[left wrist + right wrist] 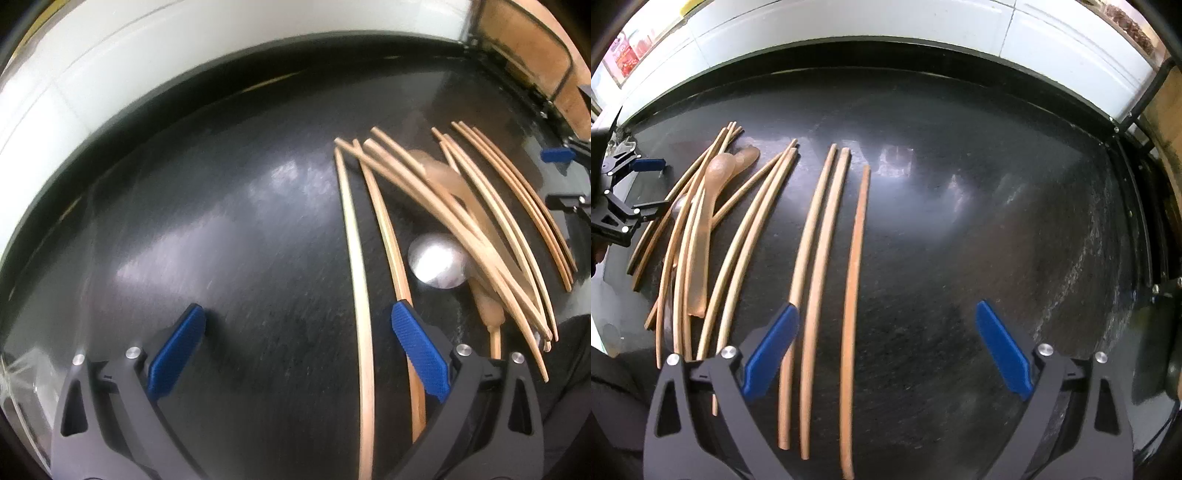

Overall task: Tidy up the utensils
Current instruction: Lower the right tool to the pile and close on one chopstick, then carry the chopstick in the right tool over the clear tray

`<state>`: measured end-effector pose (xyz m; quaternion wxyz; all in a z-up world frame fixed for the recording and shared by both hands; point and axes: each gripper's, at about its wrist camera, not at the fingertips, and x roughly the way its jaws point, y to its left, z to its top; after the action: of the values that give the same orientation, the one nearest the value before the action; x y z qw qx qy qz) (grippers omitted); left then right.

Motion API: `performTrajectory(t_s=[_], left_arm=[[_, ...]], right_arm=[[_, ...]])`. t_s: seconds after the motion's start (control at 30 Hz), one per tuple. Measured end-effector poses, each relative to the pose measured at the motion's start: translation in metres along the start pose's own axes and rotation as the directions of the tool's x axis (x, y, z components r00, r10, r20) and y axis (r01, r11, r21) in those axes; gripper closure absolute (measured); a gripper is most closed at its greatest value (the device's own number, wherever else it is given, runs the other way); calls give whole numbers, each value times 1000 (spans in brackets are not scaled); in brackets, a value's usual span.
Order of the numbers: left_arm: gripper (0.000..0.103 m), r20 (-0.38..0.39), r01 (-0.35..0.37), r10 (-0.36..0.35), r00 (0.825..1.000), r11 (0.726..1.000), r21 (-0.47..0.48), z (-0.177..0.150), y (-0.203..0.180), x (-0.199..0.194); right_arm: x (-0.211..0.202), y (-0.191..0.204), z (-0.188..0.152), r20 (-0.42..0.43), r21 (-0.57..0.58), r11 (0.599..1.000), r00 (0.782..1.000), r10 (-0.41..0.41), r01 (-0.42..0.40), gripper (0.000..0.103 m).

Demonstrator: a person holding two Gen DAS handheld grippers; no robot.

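Note:
Several wooden chopsticks (827, 277) lie lengthwise on the black countertop (960, 240); three lie apart in the middle. At the left a pile mixes more chopsticks with wooden spoons (713, 206). My right gripper (886, 310) is open low over the counter, and the separate chopsticks run past its left finger. My left gripper (295, 314) is open over bare counter, with a chopstick (356, 277) between its fingers and the pile (480, 221) to its right. A metal spoon bowl (437, 264) shows under the pile. Each gripper shows at the other view's edge: left gripper (653, 186), right gripper (561, 177).
A white tiled wall (886, 22) runs along the back of the counter. A wooden board in a dark frame (535, 48) stands at the counter's right end. The counter's right half (1034, 221) carries only glare and streaks.

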<state>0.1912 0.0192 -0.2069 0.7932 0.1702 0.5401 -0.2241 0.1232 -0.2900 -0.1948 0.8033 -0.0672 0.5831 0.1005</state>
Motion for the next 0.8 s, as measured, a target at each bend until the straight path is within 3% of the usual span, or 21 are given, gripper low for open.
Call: performTrajectory(t_s=[0.2,0.4,0.47,0.5,0.53,0.57,0.63,0.67,0.7,0.73,0.8], left_arm=[[5,13,-9,9,1000,1000,-14,5,-12,1],[5,45,-13,14,999,1000,-26,0,-21,0],[5,51,-19,21,998,999,-37,-2,-22,-1],[6,56,-27,29,998,999,-42,-3,-25,-2],[11,58,-25,28,998,999,-48,-5,-25,-3],[15,63,-27,31,998,998,-56,-5,-28,-6],[45,84,-30,35,996,998,-54,-5,-36,-12],[54,91,-32,36,995,998,-50,-6,-40,-14],[78,94,-38,43,995,998,-50,-6,-44,-16],[92,92,-50,55,994,997,-53,-6,-48,-16],[97,92,-64,69,993,996,-58,-7,-54,-17]], right_arm=[[15,-4,-5,-16,-36,999,1000,-19,19,16],[17,-1,-15,18,1,1000,1000,-5,5,16],[16,2,-15,25,-1,1000,1000,2,-2,23],[14,7,-16,27,-11,1000,1000,5,-4,31],[11,11,-16,31,-23,1000,999,11,-10,47],[8,15,-16,35,-33,999,999,18,-17,54],[6,23,-17,35,-40,999,999,34,-33,83],[7,24,-17,32,-31,999,999,42,-41,90],[7,25,-17,30,-14,999,999,45,-45,95],[7,26,-17,30,-5,999,999,40,-40,96],[7,31,-16,22,6,1000,999,30,-30,96]])
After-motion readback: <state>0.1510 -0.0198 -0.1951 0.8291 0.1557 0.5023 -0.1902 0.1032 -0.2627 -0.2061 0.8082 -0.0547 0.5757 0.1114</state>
